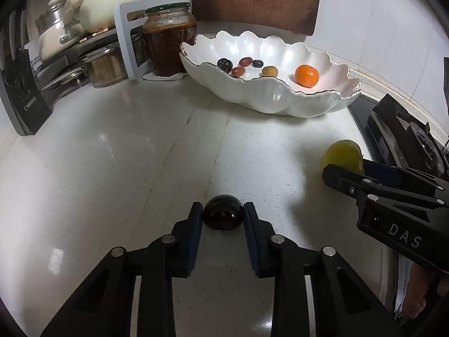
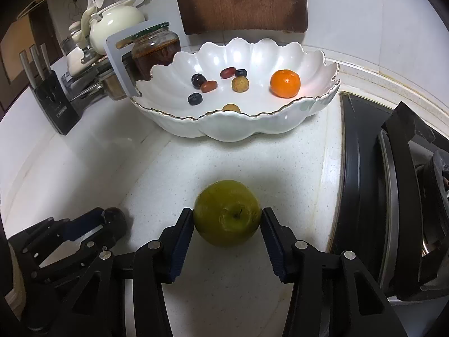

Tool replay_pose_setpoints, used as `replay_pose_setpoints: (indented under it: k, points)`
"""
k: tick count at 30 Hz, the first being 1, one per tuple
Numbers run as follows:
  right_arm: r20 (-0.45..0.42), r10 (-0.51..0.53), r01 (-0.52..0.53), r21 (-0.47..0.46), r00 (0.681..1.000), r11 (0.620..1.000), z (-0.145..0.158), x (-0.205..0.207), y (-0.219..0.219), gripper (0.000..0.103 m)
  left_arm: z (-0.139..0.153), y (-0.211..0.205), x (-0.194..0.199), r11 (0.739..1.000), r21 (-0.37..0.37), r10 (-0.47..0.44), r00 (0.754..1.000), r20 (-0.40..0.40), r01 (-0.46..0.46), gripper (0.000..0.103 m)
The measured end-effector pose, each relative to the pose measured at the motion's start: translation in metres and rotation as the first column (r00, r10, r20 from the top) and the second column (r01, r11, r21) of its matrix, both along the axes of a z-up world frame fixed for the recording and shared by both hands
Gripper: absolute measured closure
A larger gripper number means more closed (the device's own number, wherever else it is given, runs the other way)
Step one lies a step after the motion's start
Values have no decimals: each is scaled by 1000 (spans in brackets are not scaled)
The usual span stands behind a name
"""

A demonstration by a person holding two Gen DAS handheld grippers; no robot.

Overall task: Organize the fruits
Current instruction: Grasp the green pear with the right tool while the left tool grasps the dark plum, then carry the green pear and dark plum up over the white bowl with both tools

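A white scalloped bowl stands at the back of the counter and holds an orange and several small dark, red and tan fruits. My left gripper has its pads against both sides of a dark plum that rests on the counter; the plum also shows in the right wrist view. My right gripper has its pads against both sides of a green apple on the counter, near the stove.
A gas stove lies at the right. A jar of red sauce, a white rack with pots and a black knife block stand at the back left. A wooden board leans on the wall behind the bowl.
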State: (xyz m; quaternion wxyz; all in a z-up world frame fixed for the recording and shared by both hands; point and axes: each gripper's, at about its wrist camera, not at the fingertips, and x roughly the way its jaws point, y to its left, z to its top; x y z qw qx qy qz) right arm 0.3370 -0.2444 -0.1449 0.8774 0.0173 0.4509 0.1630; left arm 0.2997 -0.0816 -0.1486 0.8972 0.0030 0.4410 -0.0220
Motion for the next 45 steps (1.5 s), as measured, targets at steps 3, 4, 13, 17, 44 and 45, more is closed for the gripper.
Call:
replay_pose_setpoints:
  k: [3,4,13,17,44,45]
  points:
    - [4,1,-1,1,1000,1000,0,-1,0,53,0,0,0,1000,4,-2,1000,6,2,74]
    - [3,1,-1,1,1000,1000,0,-2,0,53,0,0,0,1000,1,-1,1000,6,1,74]
    - [16,-3,3,2,1000,1000,5,-12,-2,53,14,2,-5,1000,-9,-4,999,39,4,74]
    - [38,-13,13,2,999,1000,14,-19,-4,53,24,1,-9,1000,-13,-12,998,65,12,74]
    - [228,-125,119,40,965,992,95,-72,-13,53,101,8,-40,990,-53,-110,960,259,128,74]
    - [236,-131,124,44,963,991,98,-73,-14,53,104,8,-40,989,-53,-116,957,268,135,74]
